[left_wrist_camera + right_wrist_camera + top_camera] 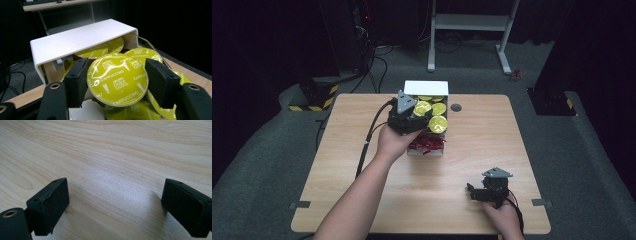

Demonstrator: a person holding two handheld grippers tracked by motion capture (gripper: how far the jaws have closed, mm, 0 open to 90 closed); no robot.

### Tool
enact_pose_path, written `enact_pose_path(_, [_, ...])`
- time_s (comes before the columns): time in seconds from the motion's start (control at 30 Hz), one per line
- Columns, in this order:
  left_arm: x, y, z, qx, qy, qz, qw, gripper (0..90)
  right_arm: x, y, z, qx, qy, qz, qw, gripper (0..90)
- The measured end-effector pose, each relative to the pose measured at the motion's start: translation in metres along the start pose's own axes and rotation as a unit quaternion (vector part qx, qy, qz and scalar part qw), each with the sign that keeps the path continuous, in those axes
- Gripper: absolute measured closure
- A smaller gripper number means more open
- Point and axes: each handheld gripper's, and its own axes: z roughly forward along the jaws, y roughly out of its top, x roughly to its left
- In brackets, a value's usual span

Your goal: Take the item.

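Yellow capsule [117,79] sits gripped in the left hand-held gripper [117,81], other capsules [140,56] crowding beneath the white box [75,42]. Right hand-held gripper [115,207] gapes open over bare desk [112,157] near its front edge.

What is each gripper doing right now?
Left gripper: shut on a yellow cappuccino capsule.
Right gripper: open, holding nothing, over the wooden table.

We count four yellow capsules [438,123] in the high view, grouped just above the frame's middle; in the left gripper view we make out at least six of their lids, one of them [117,79] at the centre. One white box [426,88] holds them. One heap of red wrappers [426,144] lies below them; we cannot count its pieces. Two grippers [412,116] [486,191]. One table [472,145].
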Motion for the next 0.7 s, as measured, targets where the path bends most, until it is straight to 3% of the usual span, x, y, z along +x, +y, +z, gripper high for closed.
enact_pose_path(0.7, [0.006,0.006,-0.013,-0.019,-0.001,-0.016,0.9997,38.2,0.000,0.000,0.000,0.000,0.000,-0.001,1.0000,7.8])
